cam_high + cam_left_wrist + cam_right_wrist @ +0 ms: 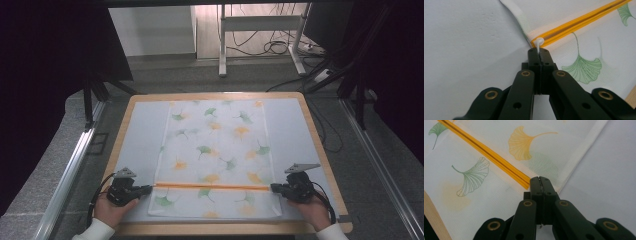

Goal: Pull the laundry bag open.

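While both hands lie low, left gripper pinches zipper pull; right gripper pressed together.

Wooden-edged table carried pale mat, white mesh bag with green and yellow ginkgo-leaf print lying flat at centre. Orange zipper ran across bag near its close edge. Left gripper sat at zipper's left end, right gripper at right end, tips meeting bag edges, each held in hand from below. Grey floor, desk legs and cables lay beyond table.
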Available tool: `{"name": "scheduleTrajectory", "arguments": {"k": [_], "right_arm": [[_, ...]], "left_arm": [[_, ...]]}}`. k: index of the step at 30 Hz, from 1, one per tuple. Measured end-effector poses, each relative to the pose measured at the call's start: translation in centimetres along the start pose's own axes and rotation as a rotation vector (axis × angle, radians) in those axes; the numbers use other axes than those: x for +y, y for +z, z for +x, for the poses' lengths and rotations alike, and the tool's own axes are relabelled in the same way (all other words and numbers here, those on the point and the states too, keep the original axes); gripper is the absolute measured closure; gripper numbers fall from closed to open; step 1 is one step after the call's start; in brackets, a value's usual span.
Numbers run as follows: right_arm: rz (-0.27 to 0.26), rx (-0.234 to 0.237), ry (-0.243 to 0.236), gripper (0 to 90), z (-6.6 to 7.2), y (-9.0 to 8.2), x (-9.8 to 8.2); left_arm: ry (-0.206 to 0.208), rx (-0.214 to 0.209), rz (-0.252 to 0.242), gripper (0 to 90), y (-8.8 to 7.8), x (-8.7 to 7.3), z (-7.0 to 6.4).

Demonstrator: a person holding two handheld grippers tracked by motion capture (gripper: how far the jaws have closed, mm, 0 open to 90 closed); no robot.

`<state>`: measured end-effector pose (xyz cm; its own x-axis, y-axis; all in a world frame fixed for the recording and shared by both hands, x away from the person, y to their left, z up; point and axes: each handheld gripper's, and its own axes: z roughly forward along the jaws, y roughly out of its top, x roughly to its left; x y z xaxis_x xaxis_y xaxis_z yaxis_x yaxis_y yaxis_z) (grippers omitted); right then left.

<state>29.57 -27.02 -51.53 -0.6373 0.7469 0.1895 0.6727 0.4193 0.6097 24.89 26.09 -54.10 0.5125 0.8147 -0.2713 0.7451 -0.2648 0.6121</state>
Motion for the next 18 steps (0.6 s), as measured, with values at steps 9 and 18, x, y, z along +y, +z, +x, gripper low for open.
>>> {"name": "scheduleTrajectory", "arguments": {"k": [9, 18], "right_arm": [[-0.006, 0.007, -0.009, 89.7, -0.1, 0.0, -0.1], [-0.02, 0.006, -0.032, 89.4, 0.3, -0.4, 0.2]], "left_arm": [[0.07, 0.027, -0.112, 72.1, -1.5, -0.3, -0.9], [0.068, 0.042, -0.204, 50.3, -3.0, 1.0, -0.5]]}}
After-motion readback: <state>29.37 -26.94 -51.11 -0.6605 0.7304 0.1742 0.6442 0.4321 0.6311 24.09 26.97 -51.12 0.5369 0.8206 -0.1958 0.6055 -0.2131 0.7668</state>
